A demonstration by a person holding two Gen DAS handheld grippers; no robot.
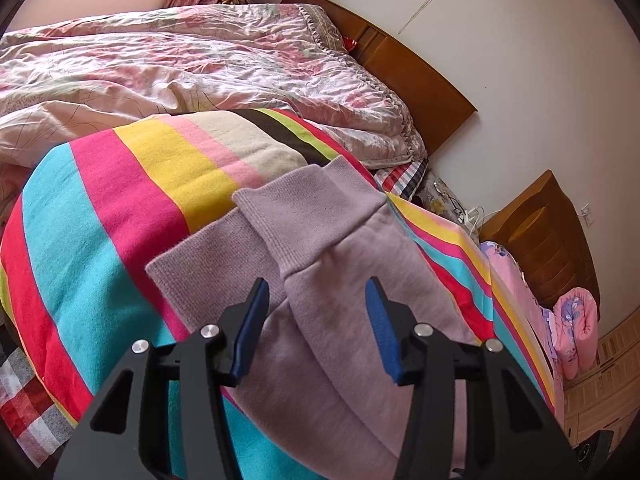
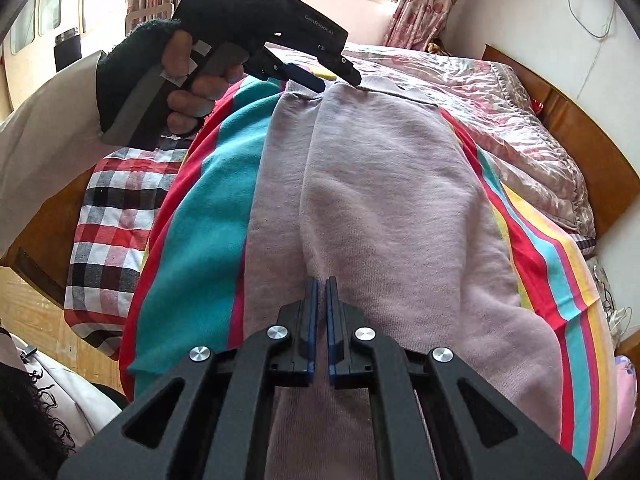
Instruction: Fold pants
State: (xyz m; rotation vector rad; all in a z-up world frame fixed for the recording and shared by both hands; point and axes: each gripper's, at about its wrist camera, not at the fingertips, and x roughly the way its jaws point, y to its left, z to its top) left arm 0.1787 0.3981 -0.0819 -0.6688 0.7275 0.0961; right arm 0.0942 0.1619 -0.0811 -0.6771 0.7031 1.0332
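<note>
Lilac sweatpants lie on a striped blanket, one leg folded over the other, their ribbed cuffs at the far end. My left gripper is open and hovers just above the legs near the cuffs, holding nothing. In the right wrist view the pants run away from me, with the left gripper over the far cuffs. My right gripper is shut, its blue pads nearly touching, low over the pants' near part; I cannot tell whether cloth is pinched.
A pink floral quilt is piled beyond the blanket. A wooden headboard and a nightstand stand at the right. A checked sheet hangs at the bed's left edge, above the wooden floor.
</note>
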